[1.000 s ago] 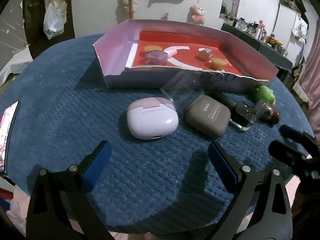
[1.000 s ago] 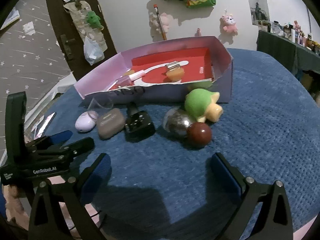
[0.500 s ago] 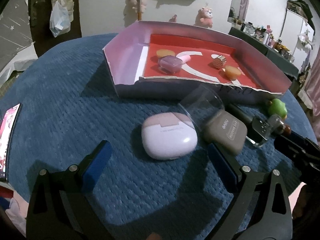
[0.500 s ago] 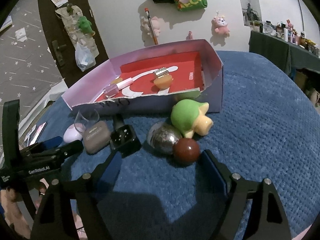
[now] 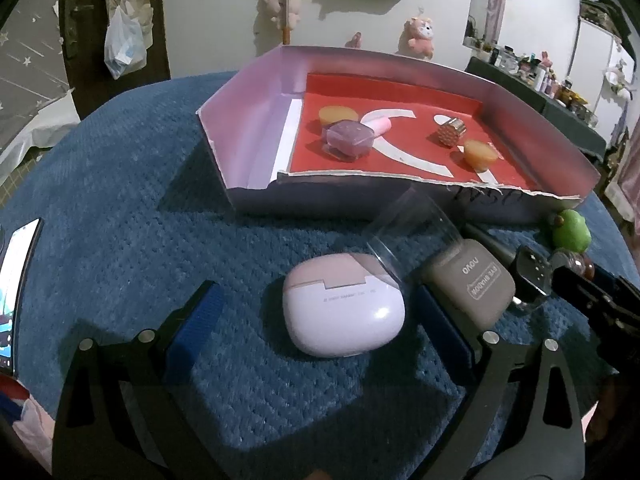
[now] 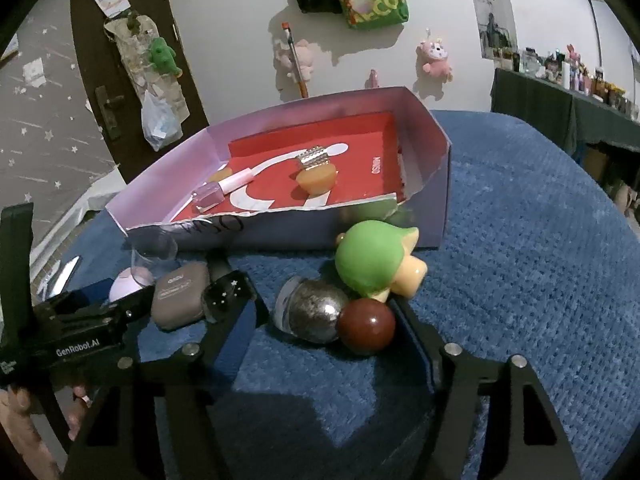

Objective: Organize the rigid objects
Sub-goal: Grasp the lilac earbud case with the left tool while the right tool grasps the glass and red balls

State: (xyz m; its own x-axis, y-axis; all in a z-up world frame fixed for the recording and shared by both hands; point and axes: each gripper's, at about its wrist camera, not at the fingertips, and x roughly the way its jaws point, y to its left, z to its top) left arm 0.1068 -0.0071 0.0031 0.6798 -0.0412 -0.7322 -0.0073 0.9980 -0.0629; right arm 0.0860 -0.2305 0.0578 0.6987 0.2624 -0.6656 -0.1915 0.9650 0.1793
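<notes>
Right claw closing around silver-and-red bauble.

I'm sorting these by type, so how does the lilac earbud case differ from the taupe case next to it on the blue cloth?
The lilac earbud case is glossy, two-toned pink and lilac, and lies flat. The taupe case is matte, one dull colour, and carries bold printed lettering on top. A clear cup lies across the gap, overlapping the lilac case's far corner. The lilac case sits between the left gripper's open fingers; the taupe one lies outside them. Both are rounded, closed and outside the box.
</notes>
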